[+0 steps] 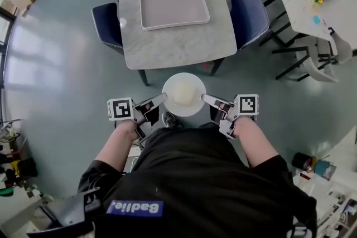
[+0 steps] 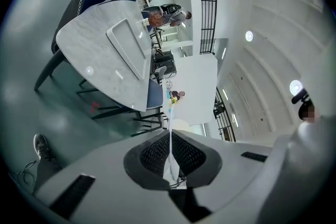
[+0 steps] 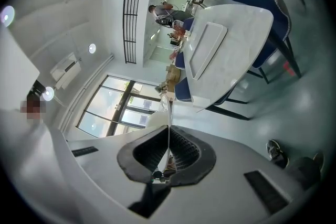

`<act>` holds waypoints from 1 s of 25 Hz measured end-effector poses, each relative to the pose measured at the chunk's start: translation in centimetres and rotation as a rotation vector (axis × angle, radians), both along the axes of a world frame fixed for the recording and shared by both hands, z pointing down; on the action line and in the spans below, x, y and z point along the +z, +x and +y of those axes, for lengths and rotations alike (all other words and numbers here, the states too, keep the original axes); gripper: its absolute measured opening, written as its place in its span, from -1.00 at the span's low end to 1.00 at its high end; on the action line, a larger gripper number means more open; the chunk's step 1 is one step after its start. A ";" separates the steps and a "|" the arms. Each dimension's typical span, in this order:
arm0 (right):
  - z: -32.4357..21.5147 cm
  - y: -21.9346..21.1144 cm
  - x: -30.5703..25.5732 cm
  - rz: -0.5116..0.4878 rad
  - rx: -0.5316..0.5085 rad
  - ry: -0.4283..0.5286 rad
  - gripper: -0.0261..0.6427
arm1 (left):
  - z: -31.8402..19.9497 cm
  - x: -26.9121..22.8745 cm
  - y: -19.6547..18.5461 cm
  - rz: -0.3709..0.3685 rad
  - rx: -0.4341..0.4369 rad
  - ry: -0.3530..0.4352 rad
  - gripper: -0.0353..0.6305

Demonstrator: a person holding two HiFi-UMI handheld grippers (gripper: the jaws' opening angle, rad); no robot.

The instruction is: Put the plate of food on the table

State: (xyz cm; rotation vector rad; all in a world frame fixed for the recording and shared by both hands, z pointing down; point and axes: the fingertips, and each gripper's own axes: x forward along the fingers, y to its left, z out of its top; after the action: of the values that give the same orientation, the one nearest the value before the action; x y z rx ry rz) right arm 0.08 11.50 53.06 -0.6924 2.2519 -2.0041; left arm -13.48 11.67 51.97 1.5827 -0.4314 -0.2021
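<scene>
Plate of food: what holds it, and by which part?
The plate is held by its rim: left hand-held gripper on its left edge, right hand-held gripper on its right.

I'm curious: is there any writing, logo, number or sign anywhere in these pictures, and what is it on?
Blue patch on the person's black top: white lettering, but it is a tag the person wears, so it is not read out.
Left cube and right cube: black-and-white square patterns only, no letters.
Plate, tray, table: no writing.
Things in the far background: too small to read.
</scene>
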 end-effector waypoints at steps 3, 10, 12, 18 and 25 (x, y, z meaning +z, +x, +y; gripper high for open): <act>-1.8 -0.6 -0.1 0.014 -0.020 0.052 -0.87 | -1.4 0.2 -0.5 -0.003 -0.002 0.020 -0.85; -4.4 -0.2 0.0 -0.007 -0.015 0.039 -0.87 | -3.8 0.3 0.0 0.003 -0.028 0.038 -0.85; -5.1 -0.1 0.3 -0.024 -0.023 0.028 -0.87 | -4.5 0.5 0.3 -0.001 -0.041 0.037 -0.85; -8.7 1.0 0.5 -0.036 -0.059 0.005 -0.87 | -7.6 0.4 1.1 -0.015 -0.095 0.024 -0.85; -14.4 1.9 0.4 -0.028 -0.125 0.010 -0.87 | -12.3 0.6 1.8 -0.032 -0.156 0.017 -0.85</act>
State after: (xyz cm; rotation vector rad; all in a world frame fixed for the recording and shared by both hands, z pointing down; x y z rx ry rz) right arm 2.02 -2.86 53.51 -0.5320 2.3415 -2.0406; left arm -11.64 -0.61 52.58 1.5716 -0.5798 -0.3006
